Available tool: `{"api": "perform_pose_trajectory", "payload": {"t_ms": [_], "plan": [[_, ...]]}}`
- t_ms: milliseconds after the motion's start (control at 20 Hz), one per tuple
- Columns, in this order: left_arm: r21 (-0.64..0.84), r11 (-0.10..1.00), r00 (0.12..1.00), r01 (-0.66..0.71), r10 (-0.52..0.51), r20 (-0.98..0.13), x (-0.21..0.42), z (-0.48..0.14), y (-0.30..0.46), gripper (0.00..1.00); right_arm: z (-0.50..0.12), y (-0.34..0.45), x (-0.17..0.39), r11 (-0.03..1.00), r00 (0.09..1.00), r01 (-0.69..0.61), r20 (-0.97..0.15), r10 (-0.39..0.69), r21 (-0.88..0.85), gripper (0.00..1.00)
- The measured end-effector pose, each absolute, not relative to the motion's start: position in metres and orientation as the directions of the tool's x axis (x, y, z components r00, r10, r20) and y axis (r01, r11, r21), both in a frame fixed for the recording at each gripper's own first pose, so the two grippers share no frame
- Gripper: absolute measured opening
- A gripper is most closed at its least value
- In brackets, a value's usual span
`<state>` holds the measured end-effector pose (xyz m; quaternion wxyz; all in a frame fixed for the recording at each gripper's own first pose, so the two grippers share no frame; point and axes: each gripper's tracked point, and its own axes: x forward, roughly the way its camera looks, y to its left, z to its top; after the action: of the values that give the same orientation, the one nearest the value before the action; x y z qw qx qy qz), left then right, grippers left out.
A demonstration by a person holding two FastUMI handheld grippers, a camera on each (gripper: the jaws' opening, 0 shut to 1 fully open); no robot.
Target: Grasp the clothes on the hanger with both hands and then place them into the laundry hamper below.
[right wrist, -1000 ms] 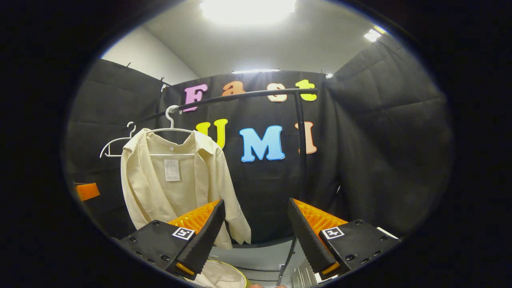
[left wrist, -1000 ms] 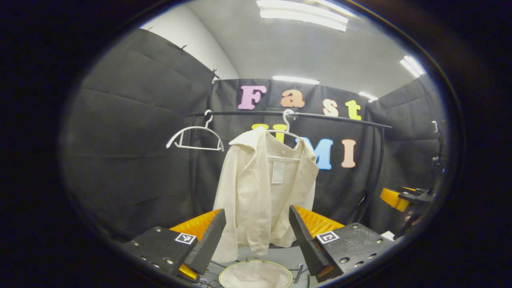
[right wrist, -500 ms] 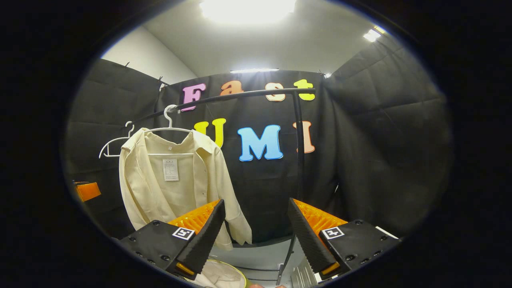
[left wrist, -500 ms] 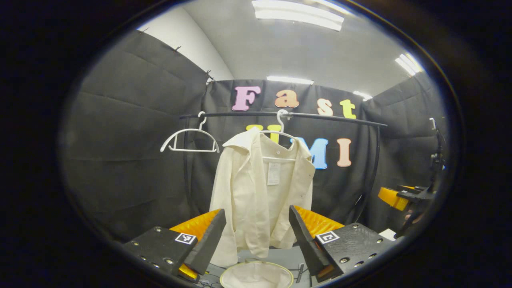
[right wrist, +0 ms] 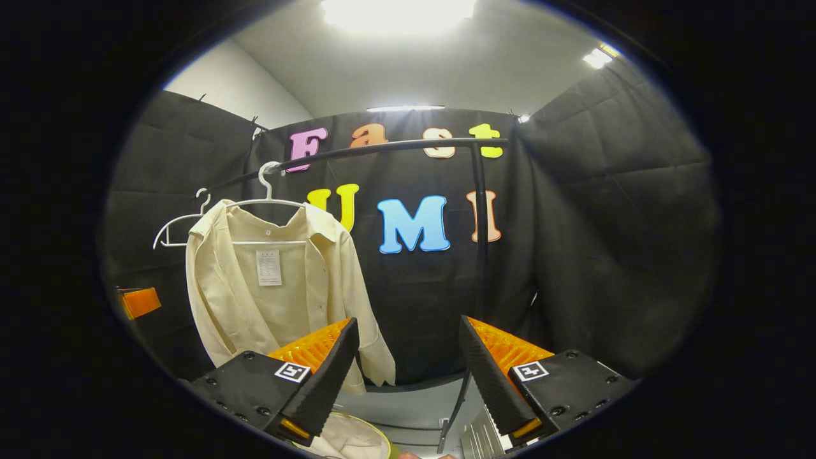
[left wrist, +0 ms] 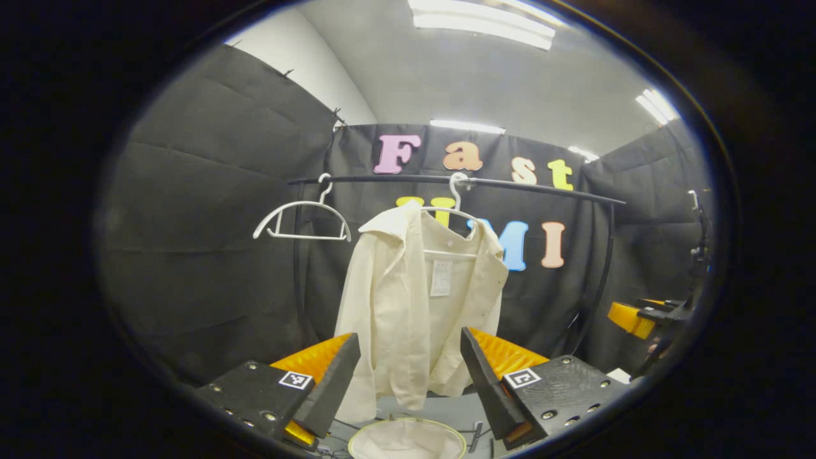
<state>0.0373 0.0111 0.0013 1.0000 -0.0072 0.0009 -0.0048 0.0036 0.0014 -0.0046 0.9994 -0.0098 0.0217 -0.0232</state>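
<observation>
A cream shirt (left wrist: 417, 306) hangs straight down from a white hanger (left wrist: 454, 207) on a black rail (left wrist: 510, 186), so its long side runs up and down. Its open front faces the cameras, with the collar at the top and a small white tag inside below the neck. One sleeve hangs down at each side. The cloth looks soft and a bit wrinkled. In the right gripper view the shirt (right wrist: 274, 293) hangs to the left, on the same hanger (right wrist: 268, 199). A second white hanger (left wrist: 301, 218) with nothing on it hangs on the rail just beside the shirt. Below the shirt, at the bottom of the left gripper view, sits the round laundry hamper (left wrist: 408, 440) with a pale cloth lining and a light rim. The left gripper (left wrist: 410, 376) has its jaws wide apart and holds nothing; the shirt is seen between them but farther back, not touching. The right gripper (right wrist: 408, 376) also has its jaws wide apart and touches nothing. The right gripper also shows far off at the right edge of the left gripper view.
</observation>
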Motion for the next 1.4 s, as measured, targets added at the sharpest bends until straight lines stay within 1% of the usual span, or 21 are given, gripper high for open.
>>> {"api": "perform_pose_trajectory", "payload": {"t_ms": [250, 400, 550, 700, 800, 950, 1100, 1200, 1250, 1300, 1400], "plan": [[-0.005, 1.0, 1.0, 0.0, 0.0, 0.019, 0.064, 0.013, 0.015, 0.93, -0.001, -0.001, 0.01, 0.997, 0.996, 0.069, -0.05, -0.071, -0.032, 0.99], [-0.014, 1.0, 1.0, -0.007, 0.007, 0.01, 0.09, 0.014, 0.012, 0.93, -0.003, -0.005, 0.019, 0.996, 0.994, 0.085, -0.061, -0.087, -0.033, 0.99], [-0.027, 0.998, 0.998, -0.057, 0.057, -0.01, 0.121, 0.012, 0.014, 0.93, -0.01, -0.008, 0.036, 0.995, 0.992, 0.094, -0.083, -0.095, -0.019, 0.99], [-0.055, 0.992, 0.993, -0.111, 0.108, -0.047, 0.151, 0.009, 0.018, 0.93, -0.012, -0.006, 0.062, 0.997, 0.994, 0.075, -0.084, -0.075, -0.001, 0.99], [-0.071, 0.99, 0.992, -0.124, 0.121, -0.046, 0.167, 0.012, 0.018, 0.93, -0.012, -0.007, 0.076, 0.998, 0.995, 0.059, -0.077, -0.059, 0.009, 0.99], [-0.06, 0.985, 0.985, -0.164, 0.16, -0.059, 0.192, 0.012, 0.015, 0.93, -0.016, 0.0, 0.092, 0.998, 0.996, 0.015, -0.087, -0.009, 0.069, 0.99], [-0.055, 0.981, 0.982, -0.184, 0.181, -0.058, 0.208, 0.021, 0.008, 0.93, -0.025, -0.001, 0.112, 0.998, 0.995, -0.007, -0.099, 0.012, 0.056, 0.98], [-0.034, 0.975, 0.974, -0.22, 0.218, -0.056, 0.22, 0.024, 0.012, 0.93, -0.03, 0.004, 0.121, 0.997, 0.993, -0.034, -0.112, 0.041, 0.064, 0.98], [-0.03, 0.971, 0.97, -0.236, 0.234, -0.059, 0.224, 0.023, 0.014, 0.92, -0.032, 0.006, 0.125, 0.997, 0.992, -0.043, -0.114, 0.05, 0.064, 0.93], [-0.034, 0.967, 0.966, -0.252, 0.249, -0.066, 0.228, 0.023, 0.015, 0.92, -0.035, 0.005, 0.128, 0.997, 0.992, -0.047, -0.117, 0.054, 0.056, 0.98], [-0.052, 0.959, 0.959, -0.279, 0.276, -0.069, 0.233, 0.022, 0.017, 0.92, -0.037, 0.002, 0.137, 0.998, 0.991, -0.056, -0.122, 0.061, 0.043, 0.98]]}}
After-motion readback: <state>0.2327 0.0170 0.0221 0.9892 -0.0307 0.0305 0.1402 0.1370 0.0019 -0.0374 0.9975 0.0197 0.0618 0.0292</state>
